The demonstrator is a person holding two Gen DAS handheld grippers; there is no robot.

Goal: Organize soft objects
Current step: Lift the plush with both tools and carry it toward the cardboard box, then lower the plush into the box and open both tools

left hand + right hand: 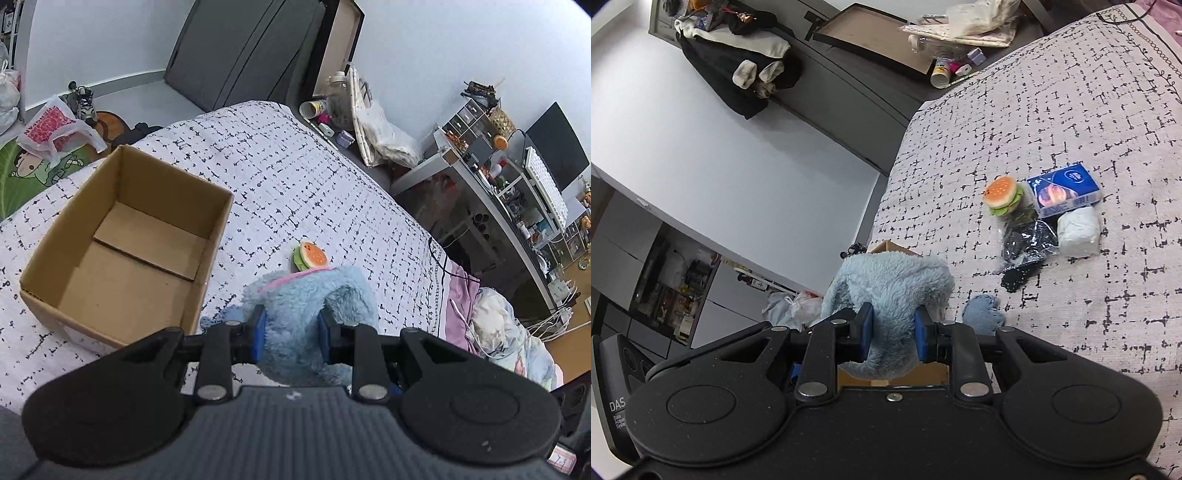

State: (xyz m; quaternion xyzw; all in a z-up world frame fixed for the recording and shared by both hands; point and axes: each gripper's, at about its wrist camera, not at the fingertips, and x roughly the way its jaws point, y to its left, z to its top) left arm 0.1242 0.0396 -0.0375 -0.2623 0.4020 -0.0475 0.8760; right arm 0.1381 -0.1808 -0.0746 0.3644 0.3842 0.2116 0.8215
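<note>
Fluffy blue plush toy (314, 295) hangs low in the centre of both wrist views, pinched between the blue pads of the left gripper (291, 332) and, at another part, the right gripper (894, 325); both sets of fingers squeeze its fur. In the left view, an open cardboard box (125, 240) sits on the patterned bedspread (295, 177) at left centre, with bare quilt between it and the burger toy (310, 255). In the right view, the burger, a blue tissue pack (1063, 194) and a white bundle (1078, 230) cluster at right centre, well clear of the bed's edge.
</note>
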